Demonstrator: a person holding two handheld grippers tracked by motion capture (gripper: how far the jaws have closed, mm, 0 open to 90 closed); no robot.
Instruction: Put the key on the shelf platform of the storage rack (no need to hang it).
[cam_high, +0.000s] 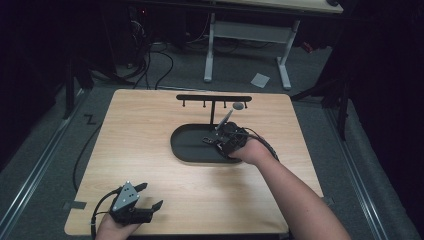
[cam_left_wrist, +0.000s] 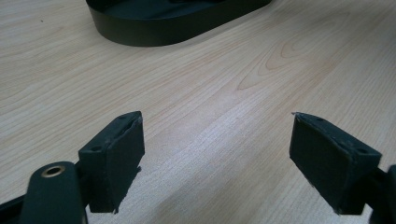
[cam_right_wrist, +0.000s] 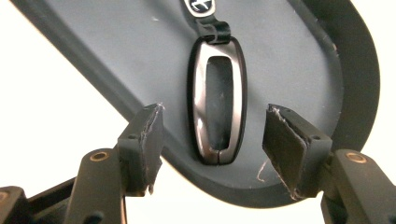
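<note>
- R gripper (cam_right_wrist: 212, 140): jaws spread, nothing held, poised over a silver-rimmed key fob (cam_right_wrist: 218, 100) lying flat in the black oval tray (cam_right_wrist: 116, 51), near its rim.
- L gripper (cam_left_wrist: 215, 158): jaws spread, empty, low over bare table (cam_left_wrist: 233, 84), well apart from tray.
- Judged step: pick up fob. Advice: centre jaws on fob's long sides, lower square, close w/o catching tray rim.
- Hook rack (cam_high: 214, 98) stands behind tray.

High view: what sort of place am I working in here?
Probably a lab or recording workspace: a wooden table on grey carpet, cables trailing behind it, another desk frame beyond, dark surroundings.
</note>
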